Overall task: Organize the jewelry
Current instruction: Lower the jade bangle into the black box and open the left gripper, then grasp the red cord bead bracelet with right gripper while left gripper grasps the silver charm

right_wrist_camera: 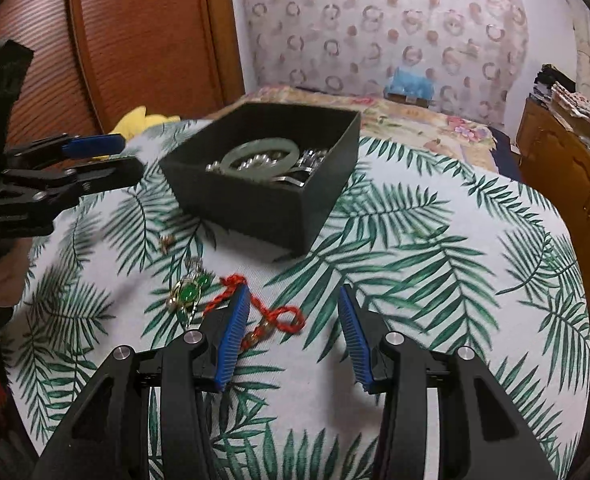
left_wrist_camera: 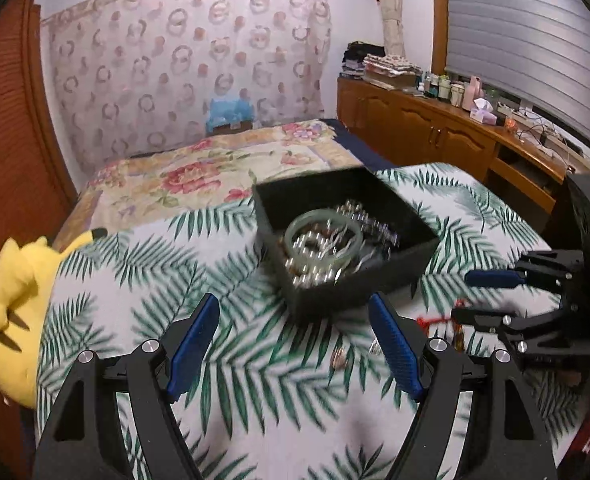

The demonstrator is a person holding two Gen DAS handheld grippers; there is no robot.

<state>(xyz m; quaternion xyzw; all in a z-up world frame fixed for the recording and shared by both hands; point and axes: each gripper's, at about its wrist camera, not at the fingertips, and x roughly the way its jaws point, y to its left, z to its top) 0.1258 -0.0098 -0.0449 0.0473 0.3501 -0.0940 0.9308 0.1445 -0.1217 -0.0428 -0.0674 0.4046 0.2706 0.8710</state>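
A black open box [left_wrist_camera: 407, 266] [right_wrist_camera: 255, 204] stands on the palm-leaf cloth, holding a pale green jade bangle [left_wrist_camera: 291, 236] [right_wrist_camera: 231, 160] over silver beads and chains. My left gripper [left_wrist_camera: 293, 300] hovers open just in front of the box, nothing between its blue pads. Loose on the cloth lie a red cord piece [right_wrist_camera: 283, 316] [left_wrist_camera: 435, 322], a green-stone gold pendant [right_wrist_camera: 189, 294] and a small gold item [right_wrist_camera: 167, 242] [left_wrist_camera: 338, 360]. My right gripper [right_wrist_camera: 293, 290] is open low over the red cord, which runs behind its left finger and between the pads. The pads do not press it.
The cloth-covered round table [right_wrist_camera: 435, 280] drops off at its curved edge. A yellow plush toy [left_wrist_camera: 15, 300] sits at the table's left, a floral bed [left_wrist_camera: 195, 176] lies behind, and wooden cabinets [left_wrist_camera: 435, 128] stand at the right. A hand [right_wrist_camera: 3, 276] holds the left gripper [right_wrist_camera: 131, 156].
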